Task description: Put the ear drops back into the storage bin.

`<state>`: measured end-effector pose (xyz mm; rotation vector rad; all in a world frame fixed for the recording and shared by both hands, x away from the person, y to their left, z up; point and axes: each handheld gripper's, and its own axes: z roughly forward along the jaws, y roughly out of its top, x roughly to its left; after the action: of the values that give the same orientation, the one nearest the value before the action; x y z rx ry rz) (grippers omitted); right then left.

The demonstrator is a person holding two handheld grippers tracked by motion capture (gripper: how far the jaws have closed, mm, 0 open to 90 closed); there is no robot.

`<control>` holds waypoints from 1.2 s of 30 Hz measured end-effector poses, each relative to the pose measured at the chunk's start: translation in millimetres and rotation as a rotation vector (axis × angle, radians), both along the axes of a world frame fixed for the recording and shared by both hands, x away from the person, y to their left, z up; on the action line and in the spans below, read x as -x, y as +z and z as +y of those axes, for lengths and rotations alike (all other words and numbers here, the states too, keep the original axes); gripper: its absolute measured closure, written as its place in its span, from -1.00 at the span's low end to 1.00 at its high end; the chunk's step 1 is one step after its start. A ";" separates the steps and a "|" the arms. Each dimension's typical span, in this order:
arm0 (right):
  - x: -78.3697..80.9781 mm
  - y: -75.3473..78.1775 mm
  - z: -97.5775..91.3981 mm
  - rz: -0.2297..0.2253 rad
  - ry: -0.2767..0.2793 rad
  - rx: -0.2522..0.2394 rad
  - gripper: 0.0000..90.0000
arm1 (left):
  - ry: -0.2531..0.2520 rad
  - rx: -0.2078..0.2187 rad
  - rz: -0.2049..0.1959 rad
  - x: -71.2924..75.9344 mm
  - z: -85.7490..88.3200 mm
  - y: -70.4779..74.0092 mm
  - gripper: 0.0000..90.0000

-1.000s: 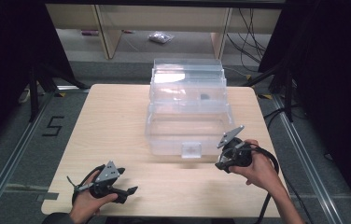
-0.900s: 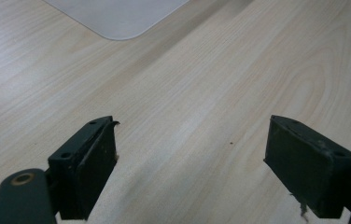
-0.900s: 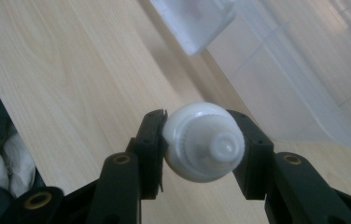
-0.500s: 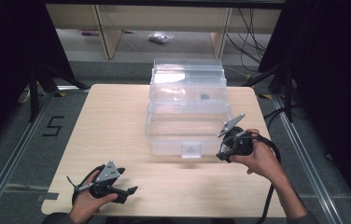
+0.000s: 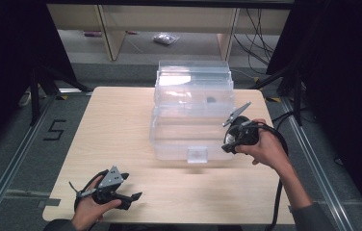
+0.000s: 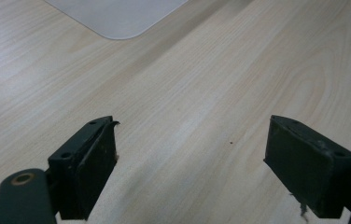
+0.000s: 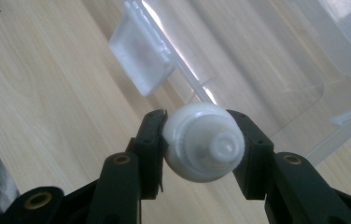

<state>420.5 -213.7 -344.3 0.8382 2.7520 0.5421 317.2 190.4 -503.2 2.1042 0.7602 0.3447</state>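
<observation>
From the high view I note a light wooden table [image 5: 121, 125] with a clear plastic storage box [image 5: 191, 118] standing at its middle, toward the far side. The box carries a small clear latch tab [image 5: 197, 154] on its near wall, and a small dark item [image 5: 210, 100] shows through the lid; I cannot tell what it is.

My right gripper [image 5: 230, 139] sits at the near right corner of the box, held in the right hand [image 5: 265, 149]. In the right gripper view its jaws are narrow and clamped on a small white rounded cap-like object [image 7: 205, 142], one pad on each side, a raised nub on the object facing the camera. Beyond the object I see the box's clear lid [image 7: 276, 56] and the latch tab, with bare wood to the left. I cannot tell whether the object touches the box.

My left gripper [image 5: 128, 197] rests low at the near left of the table, well apart from the box, in the left hand [image 5: 90, 209]. In the left gripper view its jaws stand wide apart with only wood grain between them, and a rounded pale corner of the box's base lies at the far edge.
</observation>
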 end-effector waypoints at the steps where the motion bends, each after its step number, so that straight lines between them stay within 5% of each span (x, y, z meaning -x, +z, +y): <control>1: 0.0 0.0 0.0 0.000 0.000 0.000 0.33 | -0.002 -0.004 -0.001 -0.2 0.3 0.1 -0.64; 15: -38.3 1.5 -0.4 0.035 -0.065 -0.006 0.33 | 0.000 0.006 0.006 0.2 -0.2 -0.1 -0.64; 36: -94.2 -47.0 -3.0 0.132 -0.176 0.057 0.33 | 0.001 0.020 0.006 0.8 -1.2 -0.5 -0.64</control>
<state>514.7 -216.7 -391.3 1.1254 2.7579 0.3858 316.4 189.2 -503.7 2.0867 0.7649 0.3302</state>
